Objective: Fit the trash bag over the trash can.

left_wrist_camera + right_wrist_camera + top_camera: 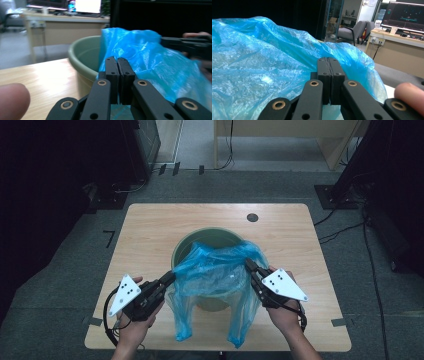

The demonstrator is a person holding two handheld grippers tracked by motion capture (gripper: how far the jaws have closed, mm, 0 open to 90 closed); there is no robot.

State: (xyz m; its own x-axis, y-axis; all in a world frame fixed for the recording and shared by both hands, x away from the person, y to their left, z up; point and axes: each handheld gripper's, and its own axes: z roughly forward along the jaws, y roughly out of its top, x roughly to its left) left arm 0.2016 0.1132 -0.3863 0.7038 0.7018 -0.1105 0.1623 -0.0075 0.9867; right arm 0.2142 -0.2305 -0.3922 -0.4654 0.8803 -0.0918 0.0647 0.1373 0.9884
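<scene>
High view | blue bag draped over green bin mid-tabletop, toward near edge | left gripper and right gripper each clamped on bag rim | advice: spread apart evenly, lower rim around bin lip.

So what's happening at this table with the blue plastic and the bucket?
A person is holding a gripping tool in each hand and using the pair to handle a thin blue plastic bag over a green bucket standing on the wooden table. The left tool is shut on one edge of the bag and the right tool on the opposite edge, so the bag is stretched between them across the bucket's mouth. Part of the bag hangs down the front of the bucket; it is not yet fitted around the rim.
</scene>
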